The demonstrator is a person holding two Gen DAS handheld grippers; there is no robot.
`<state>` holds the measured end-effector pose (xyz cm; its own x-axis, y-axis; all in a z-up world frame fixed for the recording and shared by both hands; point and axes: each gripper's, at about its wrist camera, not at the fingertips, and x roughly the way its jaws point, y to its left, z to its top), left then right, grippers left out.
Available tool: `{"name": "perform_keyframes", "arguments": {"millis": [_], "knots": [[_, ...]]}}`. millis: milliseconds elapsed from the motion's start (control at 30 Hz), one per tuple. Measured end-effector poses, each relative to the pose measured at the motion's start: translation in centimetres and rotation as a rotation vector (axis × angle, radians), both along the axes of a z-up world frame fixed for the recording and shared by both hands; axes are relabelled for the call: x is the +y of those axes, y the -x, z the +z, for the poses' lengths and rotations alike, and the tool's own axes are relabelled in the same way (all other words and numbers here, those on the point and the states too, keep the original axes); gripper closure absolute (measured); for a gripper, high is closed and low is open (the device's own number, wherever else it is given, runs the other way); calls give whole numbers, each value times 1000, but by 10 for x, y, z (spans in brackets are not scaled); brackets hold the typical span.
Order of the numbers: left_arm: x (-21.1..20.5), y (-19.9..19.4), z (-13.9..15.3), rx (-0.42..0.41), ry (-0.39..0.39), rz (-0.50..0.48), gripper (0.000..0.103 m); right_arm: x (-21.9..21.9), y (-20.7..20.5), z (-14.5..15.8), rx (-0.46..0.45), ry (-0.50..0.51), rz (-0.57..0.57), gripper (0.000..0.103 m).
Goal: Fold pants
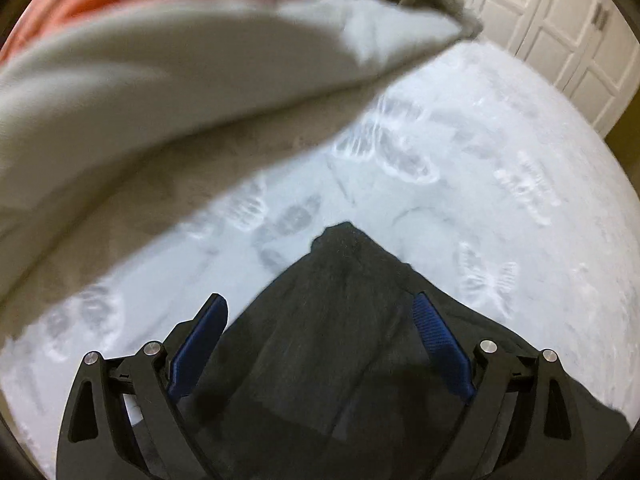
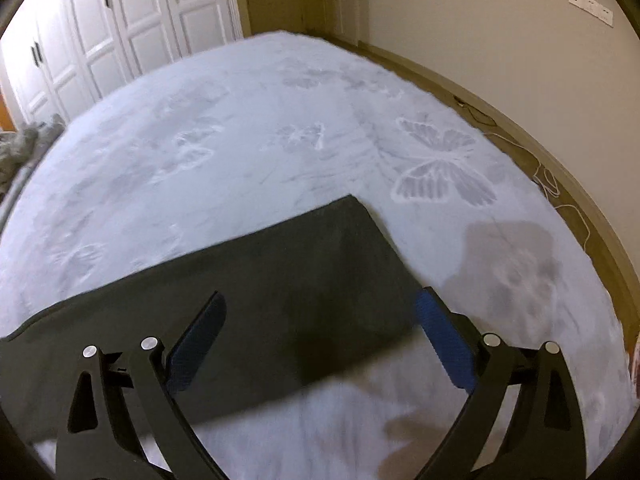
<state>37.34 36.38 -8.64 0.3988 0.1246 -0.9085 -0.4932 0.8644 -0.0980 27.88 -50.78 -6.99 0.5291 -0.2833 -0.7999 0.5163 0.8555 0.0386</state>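
Note:
Dark grey-black pants (image 1: 340,320) lie on a pale blue bed cover with butterfly prints (image 1: 460,152). In the left wrist view a bunched, pointed end of the pants sits between my left gripper's (image 1: 320,312) blue pads, which stand wide apart and open. In the right wrist view the pants (image 2: 280,280) lie flat as a folded band running left to right, with a square end at the right. My right gripper (image 2: 322,308) is open above that end, pads apart, holding nothing.
A grey-white blanket with a pink part (image 1: 160,72) is heaped at the upper left in the left wrist view. White wardrobe doors (image 2: 120,20) stand beyond the bed. A beige wall and wooden floor strip with a cable (image 2: 560,184) run along the bed's right edge.

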Motion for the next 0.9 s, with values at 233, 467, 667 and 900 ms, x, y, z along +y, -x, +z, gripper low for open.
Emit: {"name": "perform_keyframes", "arguments": {"millis": [233, 467, 667, 900], "knots": [[-25, -10, 0, -98, -137, -102, 54, -1, -26, -8, -32, 18, 55, 85], [-14, 66, 83, -318, 19, -154, 74, 18, 48, 82, -261, 45, 171, 100], [-6, 181, 144, -400, 28, -251, 74, 38, 167, 131, -374, 93, 281, 100], [11, 279, 96, -227, 23, -265, 59, 30, 265, 57, -124, 17, 282, 94]]}}
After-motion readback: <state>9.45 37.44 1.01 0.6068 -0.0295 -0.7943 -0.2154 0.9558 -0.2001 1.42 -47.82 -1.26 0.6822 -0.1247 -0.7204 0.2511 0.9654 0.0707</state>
